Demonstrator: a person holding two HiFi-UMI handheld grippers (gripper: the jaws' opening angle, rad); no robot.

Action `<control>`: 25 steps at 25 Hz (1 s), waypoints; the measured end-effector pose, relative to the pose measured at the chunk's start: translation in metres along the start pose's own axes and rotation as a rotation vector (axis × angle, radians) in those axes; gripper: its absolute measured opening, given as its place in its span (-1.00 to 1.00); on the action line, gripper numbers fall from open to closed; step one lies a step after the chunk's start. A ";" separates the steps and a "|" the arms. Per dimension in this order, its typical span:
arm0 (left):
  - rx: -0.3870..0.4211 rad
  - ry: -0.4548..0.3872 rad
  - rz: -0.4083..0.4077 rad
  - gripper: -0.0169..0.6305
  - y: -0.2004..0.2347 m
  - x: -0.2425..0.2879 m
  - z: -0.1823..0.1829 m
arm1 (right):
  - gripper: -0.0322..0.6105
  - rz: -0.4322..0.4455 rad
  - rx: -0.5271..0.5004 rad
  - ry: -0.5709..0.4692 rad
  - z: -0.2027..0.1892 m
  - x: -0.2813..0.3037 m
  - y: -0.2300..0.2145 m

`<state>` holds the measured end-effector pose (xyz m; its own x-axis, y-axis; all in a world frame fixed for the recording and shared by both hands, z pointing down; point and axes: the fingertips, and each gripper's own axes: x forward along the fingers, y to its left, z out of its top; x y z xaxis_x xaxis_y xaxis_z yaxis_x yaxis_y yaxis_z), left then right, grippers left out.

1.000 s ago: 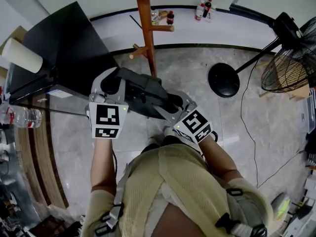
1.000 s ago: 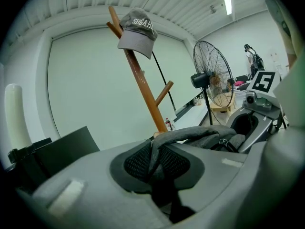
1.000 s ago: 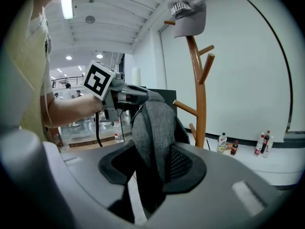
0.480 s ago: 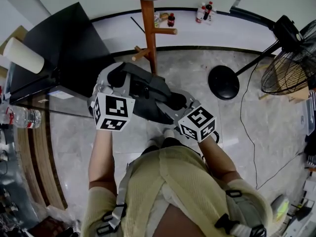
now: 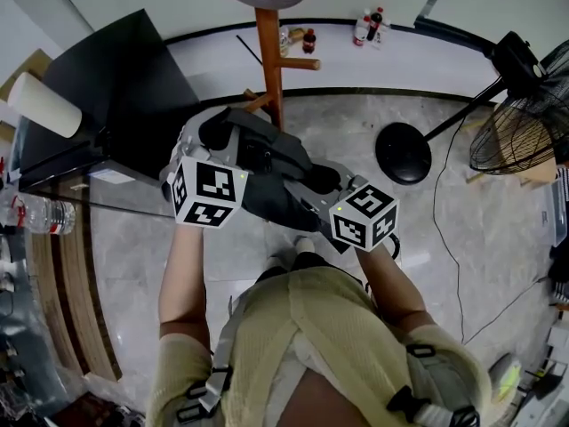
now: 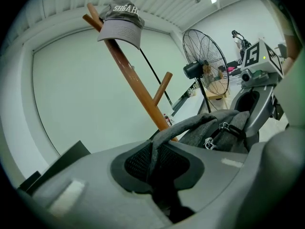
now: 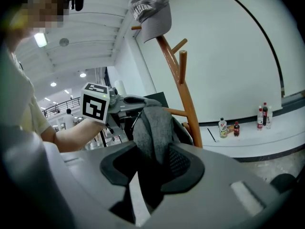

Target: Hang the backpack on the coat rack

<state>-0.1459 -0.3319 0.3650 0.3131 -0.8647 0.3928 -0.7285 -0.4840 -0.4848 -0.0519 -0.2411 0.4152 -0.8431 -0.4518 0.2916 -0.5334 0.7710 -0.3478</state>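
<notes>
Grey backpack (image 5: pixel 277 169) held clear of the floor (image 5: pixel 356 132) between both tools, in front of the person's chest (image 5: pixel 311 327), just short of the wooden coat rack (image 5: pixel 269 60) and hung on none of its pegs.

Left tool (image 5: pixel 213 133), seen in the left gripper view: jaws closed on a thin grey strap of the backpack (image 6: pixel 217 128), the strap running edge-on between the black pads and arching away toward the bag's body.

Right tool (image 5: pixel 322 181), seen in the right gripper view: jaws partly apart but clamped on a thick fold of grey fabric at the top of the backpack (image 7: pixel 153 128), the fold filling the gap between the pads.

Coat rack (image 6: pixel 138 87) directly beyond the bag, a short peg (image 5: pixel 258 99) just past the bag's far edge, a second peg (image 6: pixel 162 87) slanting upward higher on the post. Grey cap (image 6: pixel 121 25) on the rack's top.

Black bench (image 5: pixel 116 87) close at the left of the rack, its corner beside the left tool. Round black base (image 5: pixel 403 148) and standing fan (image 5: pixel 520 114) well apart at the right. Bottles (image 5: pixel 369 18) on the white ledge along the wall, behind the rack.
</notes>
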 end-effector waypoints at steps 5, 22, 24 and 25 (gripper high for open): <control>0.031 0.016 -0.014 -0.79 -0.001 0.007 0.003 | -0.50 0.018 0.070 -0.010 0.002 -0.001 -0.004; 0.010 0.025 -0.130 -0.73 0.007 0.013 0.011 | -0.50 0.065 0.133 -0.022 0.012 0.001 -0.006; 0.018 0.030 -0.139 -0.73 0.008 0.014 0.013 | -0.50 0.072 0.137 -0.025 0.014 0.001 -0.006; 0.019 0.034 -0.147 -0.73 0.008 0.014 0.013 | -0.50 0.075 0.141 -0.025 0.014 0.001 -0.007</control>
<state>-0.1393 -0.3502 0.3563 0.3943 -0.7796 0.4866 -0.6648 -0.6075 -0.4347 -0.0505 -0.2531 0.4055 -0.8816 -0.4073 0.2384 -0.4713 0.7334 -0.4899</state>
